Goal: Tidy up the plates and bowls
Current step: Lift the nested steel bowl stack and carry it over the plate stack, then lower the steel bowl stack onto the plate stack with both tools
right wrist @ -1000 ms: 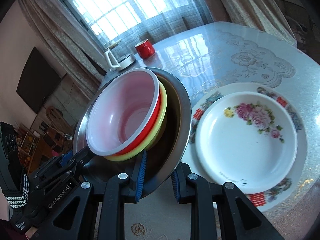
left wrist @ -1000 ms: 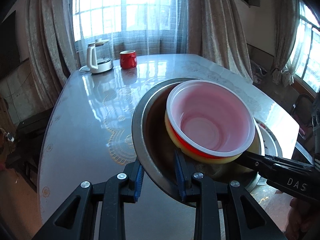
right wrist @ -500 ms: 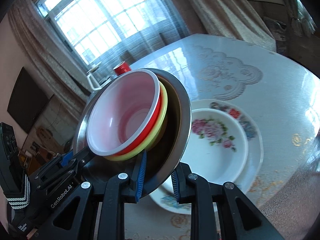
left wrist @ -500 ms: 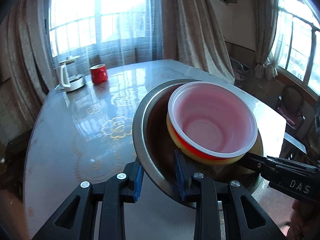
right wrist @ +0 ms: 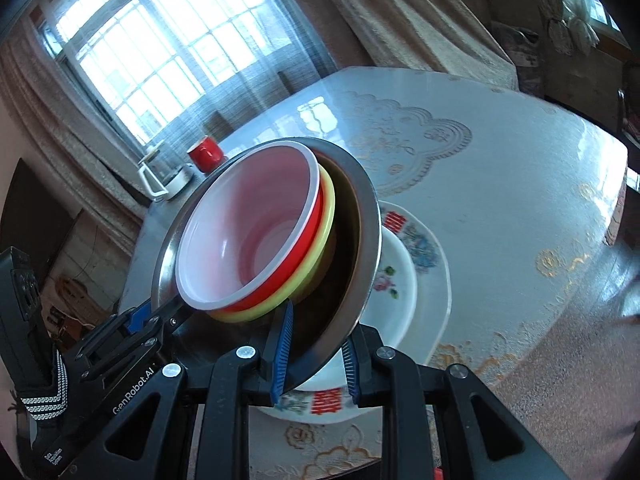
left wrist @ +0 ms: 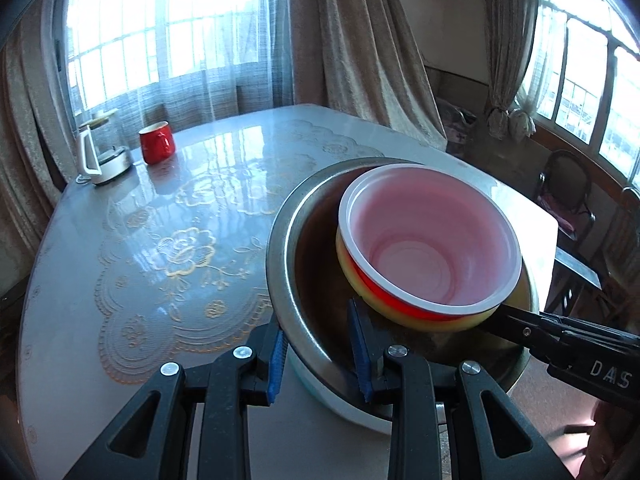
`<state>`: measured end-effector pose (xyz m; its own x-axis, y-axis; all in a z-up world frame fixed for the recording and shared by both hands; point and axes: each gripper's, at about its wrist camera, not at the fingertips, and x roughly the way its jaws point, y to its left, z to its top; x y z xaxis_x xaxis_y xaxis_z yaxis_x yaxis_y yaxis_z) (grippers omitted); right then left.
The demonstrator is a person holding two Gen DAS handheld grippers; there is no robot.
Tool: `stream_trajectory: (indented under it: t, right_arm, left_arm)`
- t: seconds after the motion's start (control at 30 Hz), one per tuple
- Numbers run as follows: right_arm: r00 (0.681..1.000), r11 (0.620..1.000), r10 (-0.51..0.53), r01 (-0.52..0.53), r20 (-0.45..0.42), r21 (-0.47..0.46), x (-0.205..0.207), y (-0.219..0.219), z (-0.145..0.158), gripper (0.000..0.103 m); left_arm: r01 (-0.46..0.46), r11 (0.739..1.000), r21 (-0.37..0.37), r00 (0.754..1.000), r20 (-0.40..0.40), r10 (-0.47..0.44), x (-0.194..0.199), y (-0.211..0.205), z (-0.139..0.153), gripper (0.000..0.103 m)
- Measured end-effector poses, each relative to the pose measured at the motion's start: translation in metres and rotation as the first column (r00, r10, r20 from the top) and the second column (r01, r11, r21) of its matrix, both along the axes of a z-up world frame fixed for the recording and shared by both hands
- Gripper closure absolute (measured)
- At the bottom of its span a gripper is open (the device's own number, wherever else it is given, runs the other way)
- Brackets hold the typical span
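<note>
A steel bowl (left wrist: 282,252) carries a nested stack: a white bowl with a pink inside (left wrist: 428,240) in a red one, in a yellow one. My left gripper (left wrist: 318,354) is shut on the steel bowl's near rim. My right gripper (right wrist: 316,360) is shut on the rim at the other side, and its fingers (left wrist: 508,318) show in the left wrist view. In the right wrist view the steel bowl (right wrist: 370,236) hangs tilted over two stacked flowered plates (right wrist: 434,276), hiding their left part. The left gripper (right wrist: 160,316) shows at lower left.
The round table (left wrist: 160,248) has a lace-patterned glossy top. A red mug (left wrist: 157,147) and a white kettle (left wrist: 100,160) stand at its far left by the window. A chair (left wrist: 568,188) stands beyond the table's right edge.
Both grippers have carried the steel bowl with its stack sideways over the flowered plates, which now lie largely beneath it. The grips have not changed.
</note>
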<state>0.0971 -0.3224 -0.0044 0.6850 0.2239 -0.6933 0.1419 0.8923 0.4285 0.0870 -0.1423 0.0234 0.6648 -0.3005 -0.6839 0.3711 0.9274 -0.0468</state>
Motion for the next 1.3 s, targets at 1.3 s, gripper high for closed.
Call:
stream_trajectory:
  t: [1.3]
  right_arm:
    - [0.997,0.998,-0.07,0.07,-0.031,-0.001,-0.012,-0.024,-0.021,0.083]
  left_arm:
    - [0.003,1.0,0.014,0.998,-0.064,-0.002,0.005,-0.013,-0.025,0.073]
